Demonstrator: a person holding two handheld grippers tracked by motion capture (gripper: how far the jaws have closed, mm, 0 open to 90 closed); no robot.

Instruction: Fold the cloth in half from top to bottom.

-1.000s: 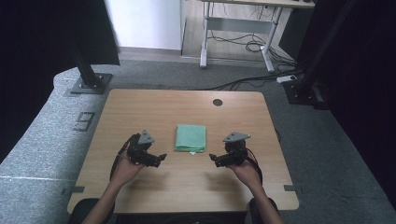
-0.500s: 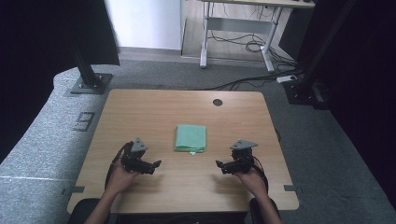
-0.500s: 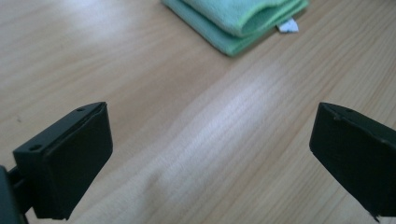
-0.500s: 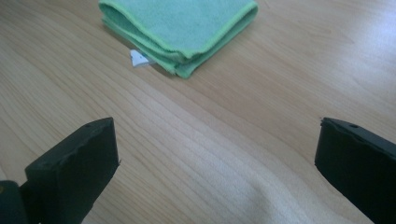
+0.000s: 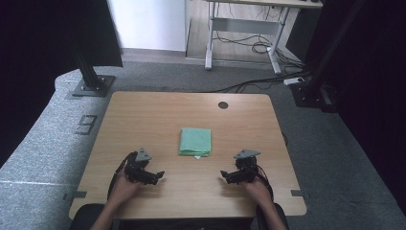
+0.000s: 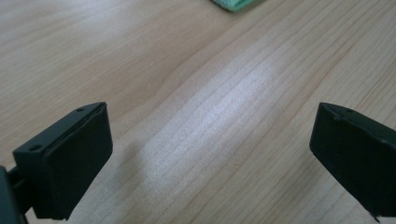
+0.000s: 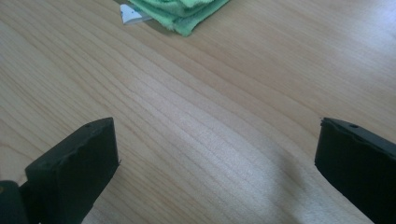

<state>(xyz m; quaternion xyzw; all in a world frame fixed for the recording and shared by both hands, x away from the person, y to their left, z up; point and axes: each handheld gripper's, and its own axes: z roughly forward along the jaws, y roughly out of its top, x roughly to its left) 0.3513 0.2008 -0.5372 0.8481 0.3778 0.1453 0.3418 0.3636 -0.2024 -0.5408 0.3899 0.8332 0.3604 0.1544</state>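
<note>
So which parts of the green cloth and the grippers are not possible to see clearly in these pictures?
- Green cloth: left gripper view, top edge leaves one corner.
- Green cloth, right gripper view: far part cut off; layer count unclear.
- White tag: print too small.
- Left gripper and right gripper: high view, fingers too small.

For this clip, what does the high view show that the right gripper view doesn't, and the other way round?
High view alone: the whole table, both hands with the left gripper and right gripper, carpet and desk legs behind. Right gripper view alone: a close look at its wide-open jaws and the cloth's layered folds. Both: the green folded cloth with its white tag on bare wood.
</note>
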